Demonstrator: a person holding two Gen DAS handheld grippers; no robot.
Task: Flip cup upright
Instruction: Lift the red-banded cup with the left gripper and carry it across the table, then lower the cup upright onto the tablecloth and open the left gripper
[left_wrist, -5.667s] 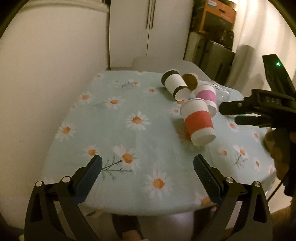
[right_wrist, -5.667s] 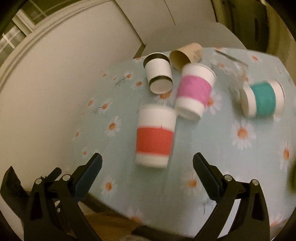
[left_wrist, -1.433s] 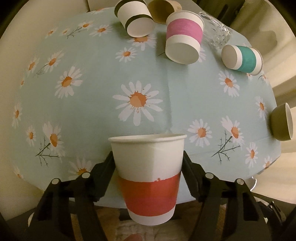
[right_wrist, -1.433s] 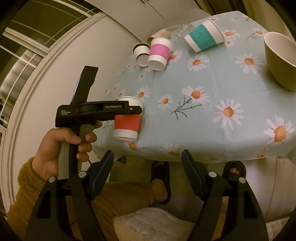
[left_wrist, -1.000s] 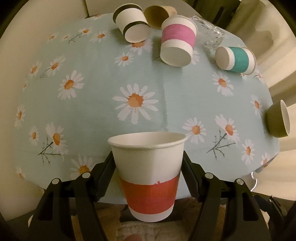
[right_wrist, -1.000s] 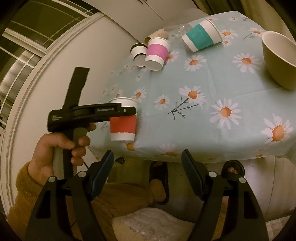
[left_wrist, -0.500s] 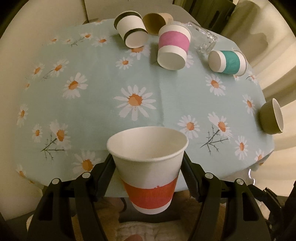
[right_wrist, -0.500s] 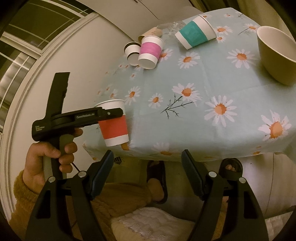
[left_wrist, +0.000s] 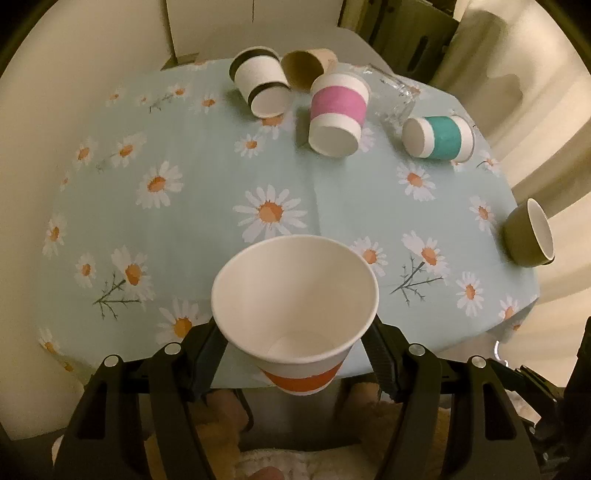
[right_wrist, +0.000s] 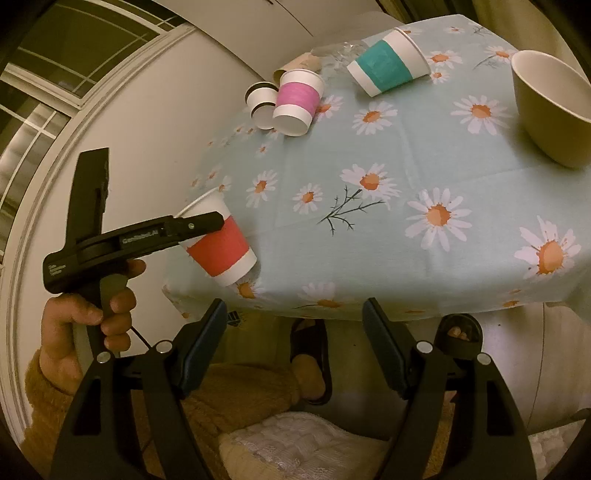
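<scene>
My left gripper (left_wrist: 295, 354) is shut on a white paper cup with a red band (left_wrist: 295, 306). The cup is mouth-up, tipped so I see down into its empty inside, and it hangs at the near edge of the table. In the right wrist view the same cup (right_wrist: 218, 243) is held by the left gripper (right_wrist: 199, 225) at the table's front left corner, its base just off the cloth. My right gripper (right_wrist: 295, 347) is open and empty, below the table edge.
The daisy tablecloth (left_wrist: 207, 206) covers the table. At the back, all on their sides, lie a black-banded cup (left_wrist: 262, 88), a brown cup (left_wrist: 306, 68), a pink-banded cup (left_wrist: 338, 114), a clear glass (left_wrist: 397, 99) and a teal-banded cup (left_wrist: 439, 138). An olive bowl (left_wrist: 528, 236) sits at the right edge.
The left gripper has tilted forward and down with the red-banded cup, so the cup's inside now shows. The cup has sunk toward the table's front edge. The right gripper has stayed put.
</scene>
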